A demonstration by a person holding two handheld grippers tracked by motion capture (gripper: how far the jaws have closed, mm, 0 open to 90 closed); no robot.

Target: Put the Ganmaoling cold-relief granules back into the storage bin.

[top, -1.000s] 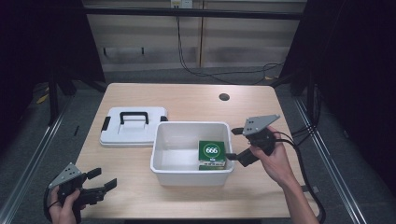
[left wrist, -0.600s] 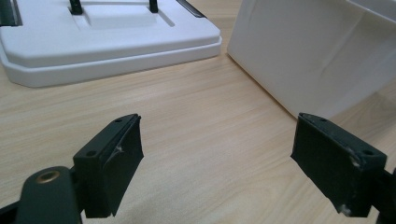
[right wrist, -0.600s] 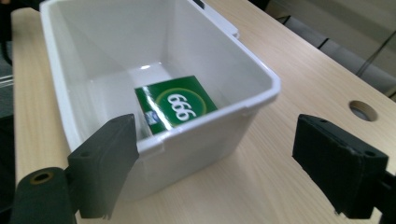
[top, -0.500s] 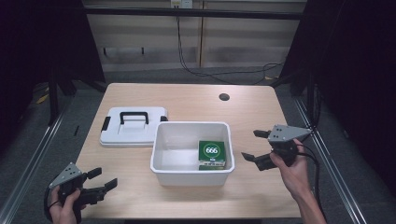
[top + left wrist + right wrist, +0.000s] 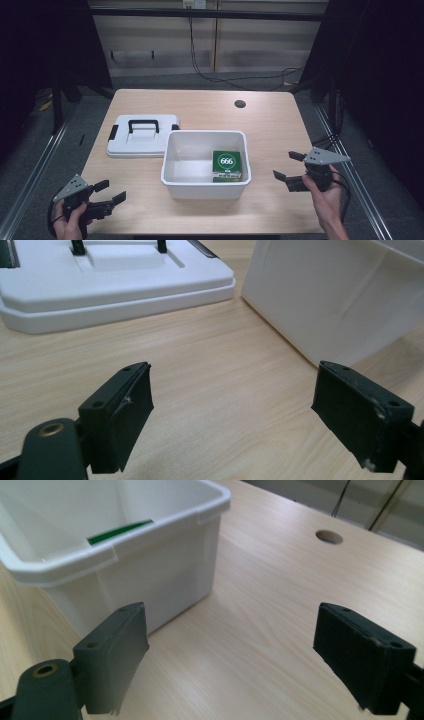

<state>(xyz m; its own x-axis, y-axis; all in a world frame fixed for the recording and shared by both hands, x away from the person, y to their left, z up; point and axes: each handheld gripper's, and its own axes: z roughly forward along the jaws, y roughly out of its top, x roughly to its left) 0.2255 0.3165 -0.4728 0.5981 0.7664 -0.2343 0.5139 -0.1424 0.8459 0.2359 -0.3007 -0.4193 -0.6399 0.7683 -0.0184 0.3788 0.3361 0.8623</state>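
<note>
Green box [image 5: 227, 165] marked 666 lies inside the white bin [image 5: 205, 184], against its right wall, at the centre of the high view. White lid [image 5: 141, 136] with a black handle lies flat just left of the bin, at its upper left corner, close to its rim. Both sit on the wooden table [image 5: 270, 125], whose upper half is bare apart from a round hole [image 5: 240, 104] toward the upper right.

Right hand-held gripper [image 5: 295, 169] sits at the lower right of the frame, near the table's right edge, jaws spread wide and holding nothing, with bare wood between it and the bin. Left hand-held gripper [image 5: 110, 192] sits at the lower left, near the front edge, jaws likewise apart and empty, with clear wood between it and both the lid and the bin.
</note>
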